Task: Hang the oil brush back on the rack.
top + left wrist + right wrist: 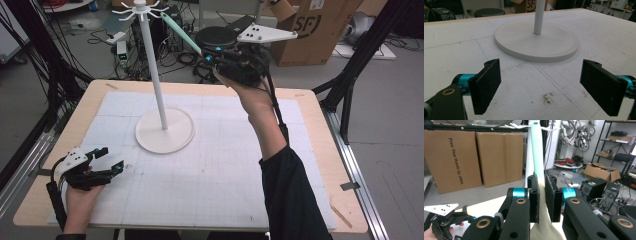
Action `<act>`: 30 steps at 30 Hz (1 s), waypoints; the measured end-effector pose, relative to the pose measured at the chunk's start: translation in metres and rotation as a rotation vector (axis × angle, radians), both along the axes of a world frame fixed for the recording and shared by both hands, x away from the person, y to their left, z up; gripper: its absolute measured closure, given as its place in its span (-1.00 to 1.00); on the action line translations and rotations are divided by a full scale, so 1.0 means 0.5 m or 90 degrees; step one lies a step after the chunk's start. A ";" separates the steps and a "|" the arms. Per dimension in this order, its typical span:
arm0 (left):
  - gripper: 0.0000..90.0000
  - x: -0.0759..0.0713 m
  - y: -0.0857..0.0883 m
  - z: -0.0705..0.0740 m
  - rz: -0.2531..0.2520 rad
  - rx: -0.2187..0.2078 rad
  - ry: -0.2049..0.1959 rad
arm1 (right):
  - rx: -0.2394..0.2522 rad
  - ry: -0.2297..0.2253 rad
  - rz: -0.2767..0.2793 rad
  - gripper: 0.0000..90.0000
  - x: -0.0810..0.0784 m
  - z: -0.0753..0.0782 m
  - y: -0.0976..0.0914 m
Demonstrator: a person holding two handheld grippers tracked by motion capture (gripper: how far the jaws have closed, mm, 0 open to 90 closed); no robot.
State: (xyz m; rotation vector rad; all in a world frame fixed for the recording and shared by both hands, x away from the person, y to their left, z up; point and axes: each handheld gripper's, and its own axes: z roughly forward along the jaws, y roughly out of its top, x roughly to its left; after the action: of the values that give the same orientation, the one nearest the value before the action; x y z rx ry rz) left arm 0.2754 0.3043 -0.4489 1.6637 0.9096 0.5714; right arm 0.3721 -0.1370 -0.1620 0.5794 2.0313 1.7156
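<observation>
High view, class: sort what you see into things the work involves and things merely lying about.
In the job: mint-green utensil, right gripper shut on it, white hook stand.
Lying about: cardboard box, black stool, floor cables.

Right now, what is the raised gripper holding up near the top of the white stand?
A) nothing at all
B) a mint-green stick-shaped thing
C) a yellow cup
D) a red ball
B: the right gripper is shut on a long mint-green utensil, whose far end points up toward the hooks at the top of the white stand.
</observation>
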 end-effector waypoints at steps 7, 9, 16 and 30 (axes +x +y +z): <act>-0.61 0.000 0.000 0.000 0.000 0.000 0.000 | -0.001 0.005 0.003 0.84 0.006 -0.006 0.004; -0.61 0.000 0.000 0.000 -0.001 -0.001 0.000 | -0.002 0.005 0.006 0.85 0.006 -0.008 0.006; -0.61 0.000 0.000 0.000 0.000 0.000 0.000 | 0.001 0.003 0.007 0.84 0.005 -0.009 0.011; -0.61 0.000 0.001 0.000 -0.001 -0.001 0.000 | -0.008 0.011 0.010 0.84 0.012 -0.016 0.025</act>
State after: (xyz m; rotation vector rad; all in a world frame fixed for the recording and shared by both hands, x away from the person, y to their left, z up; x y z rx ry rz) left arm 0.2754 0.3046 -0.4489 1.6627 0.9094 0.5692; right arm 0.3781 -0.1244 -0.1700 0.5778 2.0615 1.7117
